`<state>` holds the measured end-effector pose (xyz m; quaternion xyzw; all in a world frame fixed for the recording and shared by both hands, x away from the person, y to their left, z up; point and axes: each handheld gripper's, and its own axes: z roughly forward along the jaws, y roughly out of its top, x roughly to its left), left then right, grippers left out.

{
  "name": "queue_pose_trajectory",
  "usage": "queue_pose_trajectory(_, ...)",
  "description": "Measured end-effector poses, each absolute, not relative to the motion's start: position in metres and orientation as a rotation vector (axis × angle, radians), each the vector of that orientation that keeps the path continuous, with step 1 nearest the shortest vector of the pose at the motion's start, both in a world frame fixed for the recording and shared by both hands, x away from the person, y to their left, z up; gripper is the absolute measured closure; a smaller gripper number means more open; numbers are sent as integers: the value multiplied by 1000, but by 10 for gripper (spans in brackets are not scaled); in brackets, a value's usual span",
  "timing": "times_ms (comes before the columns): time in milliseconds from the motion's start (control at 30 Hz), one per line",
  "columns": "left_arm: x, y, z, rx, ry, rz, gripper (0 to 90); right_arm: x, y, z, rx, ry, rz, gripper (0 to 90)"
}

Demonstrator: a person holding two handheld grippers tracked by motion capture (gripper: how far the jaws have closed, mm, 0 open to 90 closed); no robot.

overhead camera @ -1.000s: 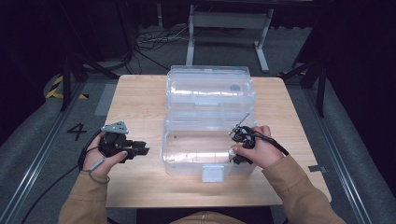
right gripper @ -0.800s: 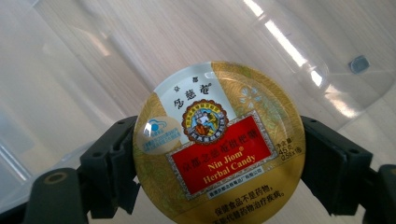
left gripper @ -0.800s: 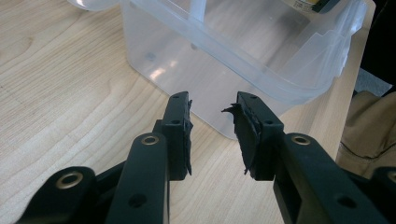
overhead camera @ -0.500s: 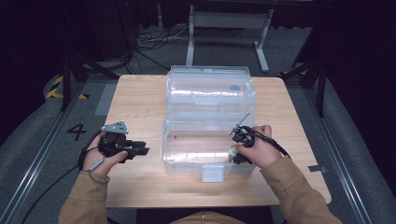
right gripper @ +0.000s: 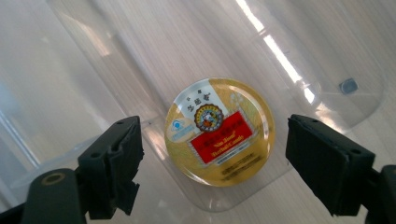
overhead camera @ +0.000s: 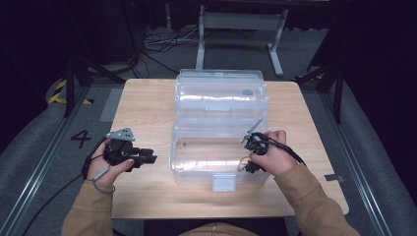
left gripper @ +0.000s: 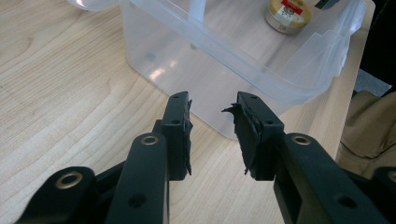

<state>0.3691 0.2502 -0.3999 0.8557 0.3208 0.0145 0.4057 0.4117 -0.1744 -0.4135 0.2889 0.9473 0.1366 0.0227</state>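
A clear plastic box [overhead camera: 216, 129] stands mid-table, its lid [overhead camera: 221, 93] folded open behind it. Inside, at the right end, lies a round tin [right gripper: 219, 131] with a gold lid and a red label; the left gripper view catches the same tin [left gripper: 286, 15] through the box wall [left gripper: 196, 60]. My right gripper [right gripper: 215, 125] reaches into the box [right gripper: 140, 56] with its jaws open wide on either side of the tin, not touching it. In the high view the right gripper [overhead camera: 244, 167] sits at the box's right end. My left gripper [overhead camera: 153, 158] rests left of the box, open, with nothing between its jaws [left gripper: 213, 100].
The wooden table [overhead camera: 147, 103] has bare room to the left of and behind the box. A white latch tab [overhead camera: 223, 183] hangs on the box's front wall. Cables and a metal stand's legs [overhead camera: 241, 22] lie on the floor beyond the table.
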Motion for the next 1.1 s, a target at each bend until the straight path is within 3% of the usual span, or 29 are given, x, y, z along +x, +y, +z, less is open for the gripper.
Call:
queue_pose_trajectory(433, 369, 250, -400, 2158, 807, 36, 651, 411, -180, -412, 928, 2928, 484, 197)
queue_pose_trajectory(1100, 372, 245, -400, 2160, 795, 29, 642, 401, -208, -393, 1014, 2773, 893, 209)
